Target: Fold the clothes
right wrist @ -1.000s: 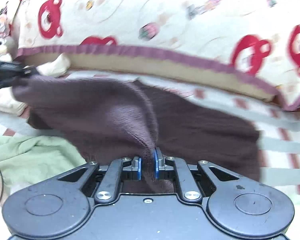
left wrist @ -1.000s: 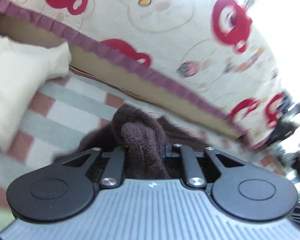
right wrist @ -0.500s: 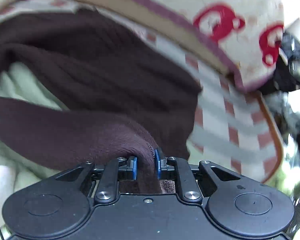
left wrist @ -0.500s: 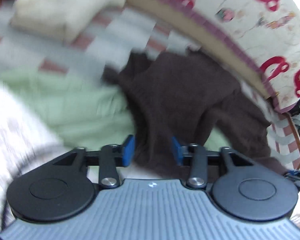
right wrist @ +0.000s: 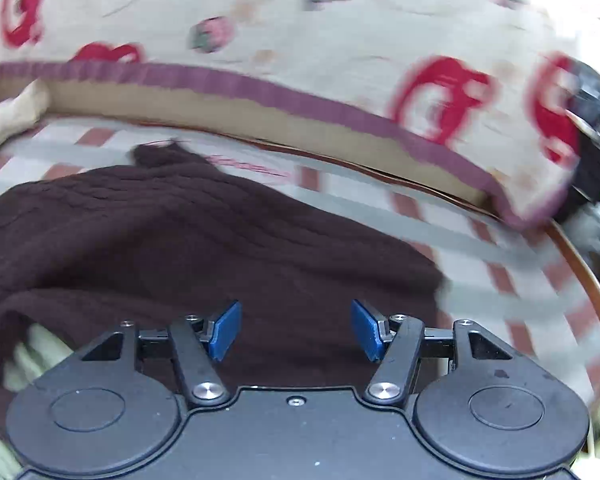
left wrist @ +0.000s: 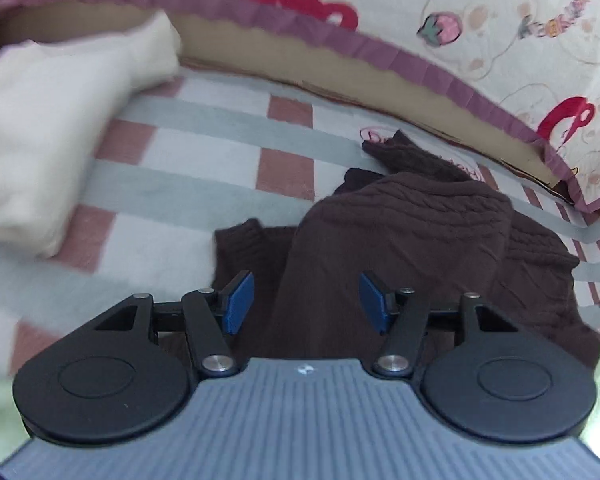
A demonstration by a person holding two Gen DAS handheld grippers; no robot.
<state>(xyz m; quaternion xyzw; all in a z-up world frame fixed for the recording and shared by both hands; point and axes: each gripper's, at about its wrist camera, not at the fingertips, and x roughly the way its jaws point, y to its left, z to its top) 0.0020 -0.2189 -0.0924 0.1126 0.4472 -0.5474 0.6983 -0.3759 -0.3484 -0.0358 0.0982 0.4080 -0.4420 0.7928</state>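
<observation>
Sweater: brown knit sweater [left wrist: 412,240] lies bunched and partly doubled over on the checked blanket [left wrist: 204,152]; no neat rectangle, layers rumpled.
Sweater from left gripper: left gripper [left wrist: 306,304] has the knit dead ahead at 12 o'clock, bulk running off to 1–2 o'clock; a cuff or corner [left wrist: 388,148] pokes out at the far end near 12–1.
Sweater from right gripper: right gripper [right wrist: 296,330] sits over the cloth, bulk at 10–12 o'clock, near right corner of the fabric [right wrist: 428,280] at about 2 o'clock.
Long axis: judged to run roughly 9-to-3 across the right wrist view, near side close to both tools.
Left state: jaws spread wide, blue pads apart, nothing pinched.
Right state: jaws spread wide too, nothing between the pads.
Nearer tool: both close; right one looks further onto the fabric, left nearer the left-side edge [left wrist: 236,236].
Stage: fits a fold just laid down or a garment waiting for a regrip; cannot settle which.
Others: cream folded item [left wrist: 52,112] at 10 o'clock in the left view, well apart; green cloth [right wrist: 40,348] under the sweater's left side.
Risk: thick knit may drag a lower layer with it.
</observation>
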